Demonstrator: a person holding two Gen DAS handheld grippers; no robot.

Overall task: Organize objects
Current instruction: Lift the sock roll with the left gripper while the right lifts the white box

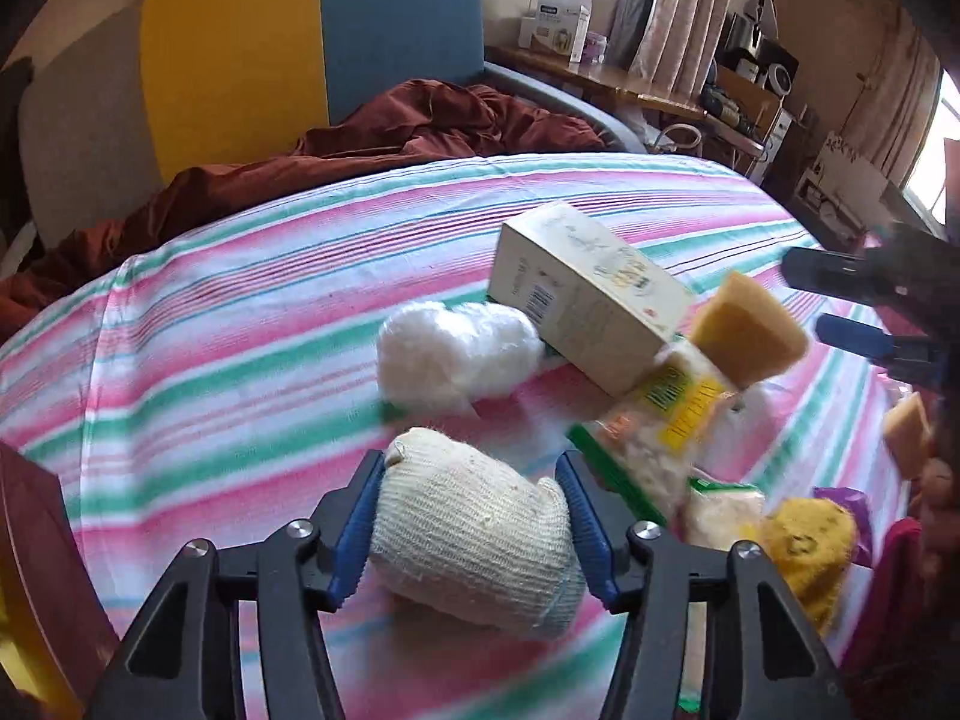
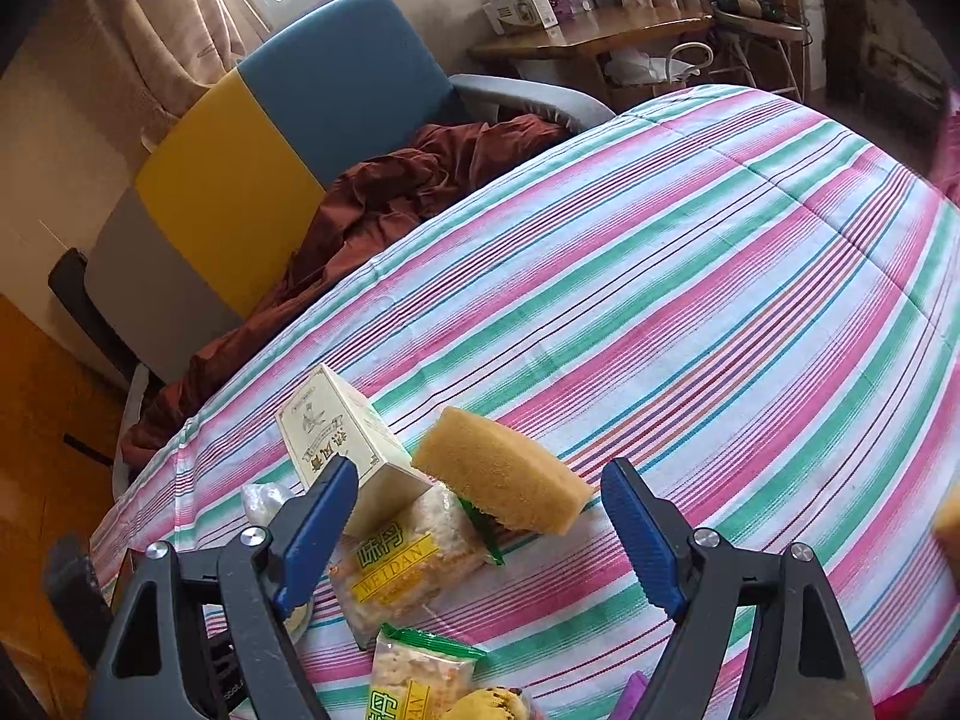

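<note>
A rolled white sock (image 1: 474,540) is pinched between the blue pads of the left hand-held gripper (image 1: 471,516), low over the striped bed cover (image 1: 240,312). The right hand-held gripper (image 2: 480,534) is held spread and empty above a yellow sponge (image 2: 501,477), which is propped on a snack packet (image 2: 402,558) beside a cream box (image 2: 342,432).

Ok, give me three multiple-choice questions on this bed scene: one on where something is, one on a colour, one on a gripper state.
1. Where does the yellow sponge rest?
A. on the snack packet
B. on the floor
C. in a drawer

2. What colour is the blanket by the chair?
A. dark red
B. green
C. black

3. What is the left gripper doing?
A. closed on the knit glove
B. holding the carton
C. empty

Answers: A, it leans on the snack packet; A, rust-red folds; A, pads press the knit glove.
</note>
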